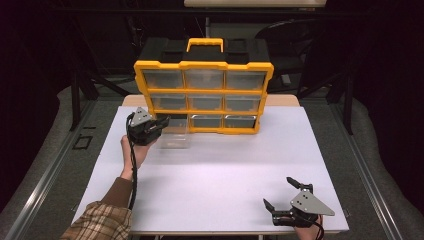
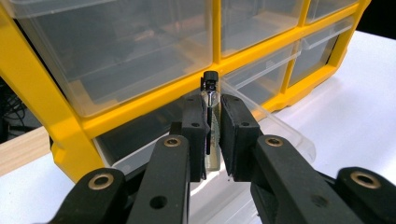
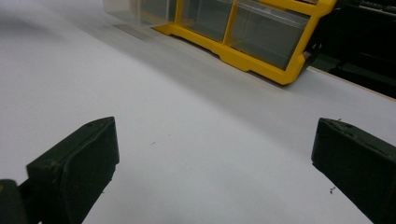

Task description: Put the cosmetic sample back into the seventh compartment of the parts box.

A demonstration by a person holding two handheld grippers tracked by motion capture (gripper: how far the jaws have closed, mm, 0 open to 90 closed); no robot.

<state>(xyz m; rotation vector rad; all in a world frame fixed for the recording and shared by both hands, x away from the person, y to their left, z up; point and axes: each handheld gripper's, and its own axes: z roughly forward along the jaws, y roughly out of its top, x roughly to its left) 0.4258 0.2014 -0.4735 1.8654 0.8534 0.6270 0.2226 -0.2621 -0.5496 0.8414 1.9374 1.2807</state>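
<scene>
While your left gripper [image 2: 212, 135] sits at the far left of the table [image 1: 220, 180], its jaws are clamped on a small glass vial [image 2: 211, 100] w/ a black cap [image 2: 210, 80]. Vial stands upright between the pads, cap above the jaw tips. Its side carries a strip of marks, too small to read. Position: just in front of the yellow organizer [image 1: 203, 95], directly over the clear drawer [image 1: 172, 138] pulled out of the bottom-left slot onto the table.

Organizer stands upright at the far centre, 3 rows x 3 clear drawers, yellow handle [image 1: 204, 44] on top. No brand name or label text can be made out on the frame or drawer fronts.

Your right gripper [image 1: 290, 200] rests at the near right edge, jaws spread wide, nothing between them, well apart from the organizer. Its pads [image 3: 77, 168] hover over bare white tabletop.
</scene>
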